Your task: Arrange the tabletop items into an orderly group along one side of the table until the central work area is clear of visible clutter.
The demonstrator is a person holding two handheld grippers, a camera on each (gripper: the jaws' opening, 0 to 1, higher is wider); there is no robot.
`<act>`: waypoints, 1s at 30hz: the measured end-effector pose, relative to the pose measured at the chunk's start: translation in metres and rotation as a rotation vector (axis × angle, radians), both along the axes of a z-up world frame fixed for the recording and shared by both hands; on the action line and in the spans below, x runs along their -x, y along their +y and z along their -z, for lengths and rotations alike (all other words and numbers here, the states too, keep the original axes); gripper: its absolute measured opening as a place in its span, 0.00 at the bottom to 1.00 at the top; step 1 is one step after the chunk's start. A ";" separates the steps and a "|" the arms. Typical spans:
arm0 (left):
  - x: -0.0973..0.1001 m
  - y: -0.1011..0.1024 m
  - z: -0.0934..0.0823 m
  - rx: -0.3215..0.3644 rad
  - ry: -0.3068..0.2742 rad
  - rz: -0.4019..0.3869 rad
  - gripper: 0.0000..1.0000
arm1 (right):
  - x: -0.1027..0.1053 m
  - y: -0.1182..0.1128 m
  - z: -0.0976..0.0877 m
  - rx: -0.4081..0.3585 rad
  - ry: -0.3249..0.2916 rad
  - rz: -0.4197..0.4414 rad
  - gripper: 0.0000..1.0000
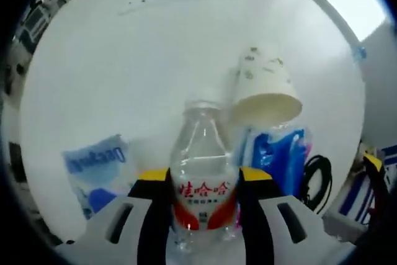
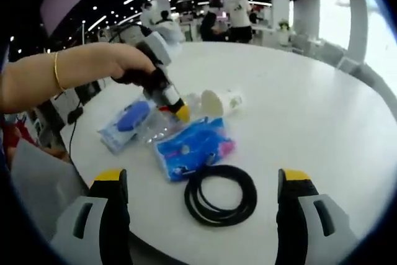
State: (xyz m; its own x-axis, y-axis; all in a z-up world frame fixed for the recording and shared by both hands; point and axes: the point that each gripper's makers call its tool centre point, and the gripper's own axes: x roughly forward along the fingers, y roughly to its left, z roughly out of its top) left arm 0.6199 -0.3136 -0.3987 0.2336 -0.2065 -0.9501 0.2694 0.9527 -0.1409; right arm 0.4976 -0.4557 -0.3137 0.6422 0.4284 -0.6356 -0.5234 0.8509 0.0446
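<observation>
where left gripper (image 1: 203, 193) fingers clamp clear bottle (image 1: 203, 172), red-white label, no cap seen; right gripper (image 2: 203, 203) fingers wide apart.

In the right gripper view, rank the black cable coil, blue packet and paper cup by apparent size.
1. Black cable coil and blue packet: they look about alike, and the coil lies nearer the camera, so no ranking between them.
2. Paper cup: smallest, lying farther away.
</observation>
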 end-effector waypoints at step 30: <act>-0.004 0.007 -0.047 0.123 -0.319 -0.037 0.37 | -0.007 -0.005 -0.006 -0.001 -0.028 0.031 0.99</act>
State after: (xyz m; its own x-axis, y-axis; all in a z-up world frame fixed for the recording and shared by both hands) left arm 0.6239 -0.3070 -0.3521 0.5244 -0.3010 -0.7965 0.2843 0.9437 -0.1694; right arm 0.5047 -0.4610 -0.3076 0.6728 0.4089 -0.6166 -0.4981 0.8666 0.0311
